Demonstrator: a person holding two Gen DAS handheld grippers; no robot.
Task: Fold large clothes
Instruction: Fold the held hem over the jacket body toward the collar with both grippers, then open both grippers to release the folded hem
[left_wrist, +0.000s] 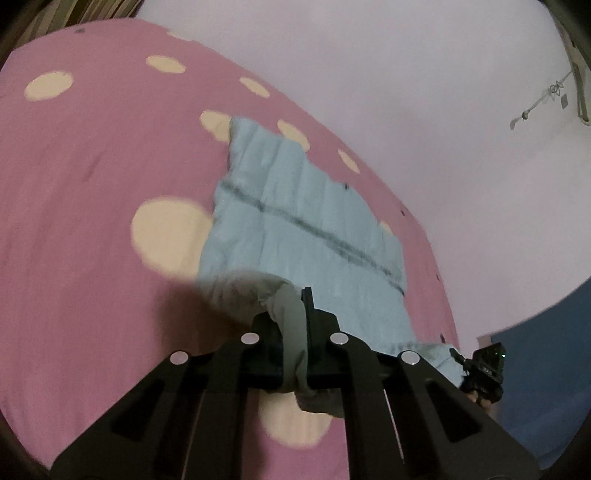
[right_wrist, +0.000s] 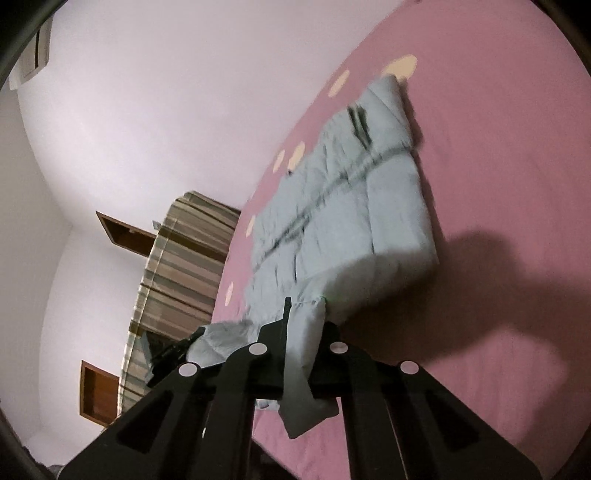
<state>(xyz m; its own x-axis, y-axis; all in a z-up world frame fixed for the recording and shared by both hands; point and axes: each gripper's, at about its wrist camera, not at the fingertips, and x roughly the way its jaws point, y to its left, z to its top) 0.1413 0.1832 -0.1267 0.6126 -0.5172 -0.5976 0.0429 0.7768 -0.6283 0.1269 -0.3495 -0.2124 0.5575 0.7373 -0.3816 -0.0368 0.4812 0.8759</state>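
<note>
The right gripper (right_wrist: 301, 321), a black two-fingered tool, was clamped on a bunched corner of a pale blue quilted padded garment (right_wrist: 343, 221), the fabric squeezed between its closed jaws and hanging out below them. The garment stretched away across a pink bedsheet with cream dots (right_wrist: 498, 147). At lower left, the other black gripper (right_wrist: 173, 350) met the garment's near edge, with a brown-striped curtain (right_wrist: 177, 273) and pale wall (right_wrist: 147, 110) beyond.

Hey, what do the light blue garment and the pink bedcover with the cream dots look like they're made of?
Light blue garment: seemingly padded, quilted fabric with a matte finish; stitched channels puff between seams, and it bunches thickly where pinched. Pink bedcover: probably woven cotton or a blend, matte, with fine creases and flat printed cream dots. Blur leaves the exact fibre open.
</note>
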